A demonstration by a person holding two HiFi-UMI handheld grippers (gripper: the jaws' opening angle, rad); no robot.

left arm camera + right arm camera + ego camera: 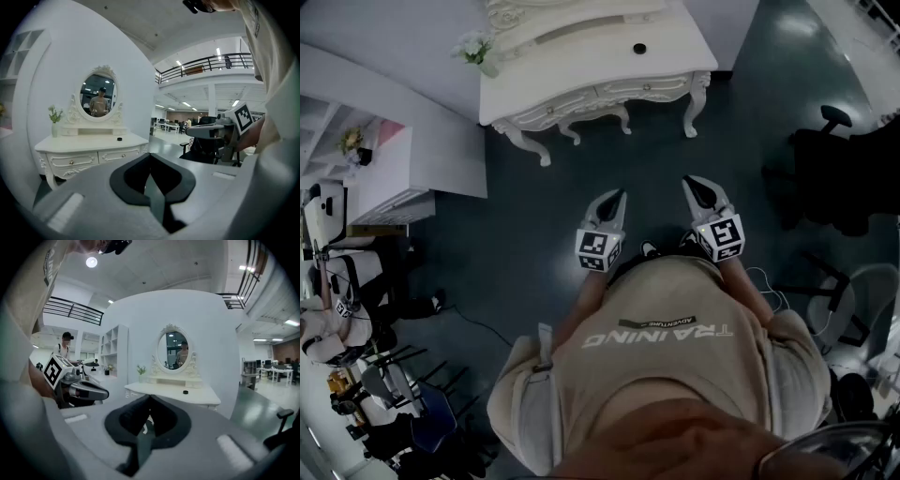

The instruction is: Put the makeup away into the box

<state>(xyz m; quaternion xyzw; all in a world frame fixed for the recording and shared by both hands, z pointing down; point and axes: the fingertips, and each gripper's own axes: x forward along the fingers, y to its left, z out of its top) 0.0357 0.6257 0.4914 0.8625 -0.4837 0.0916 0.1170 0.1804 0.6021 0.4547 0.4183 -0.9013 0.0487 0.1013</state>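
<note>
A white dressing table (600,56) stands ahead of me across the dark floor, with a small round black item (639,48) on its top. It shows too in the left gripper view (119,138) and the right gripper view (185,392). I hold both grippers side by side in front of my chest, well short of the table and pointing at it. My left gripper (617,195) is shut with nothing in it, its jaws (150,155) meeting at the tip. My right gripper (692,183) is shut and empty as well (149,397). No box is in view.
An oval mirror (97,96) and a vase of flowers (478,49) sit on the table. A white shelf unit (394,178) is at the left. Black office chairs (834,169) stand at the right, more chairs at the lower left (394,412).
</note>
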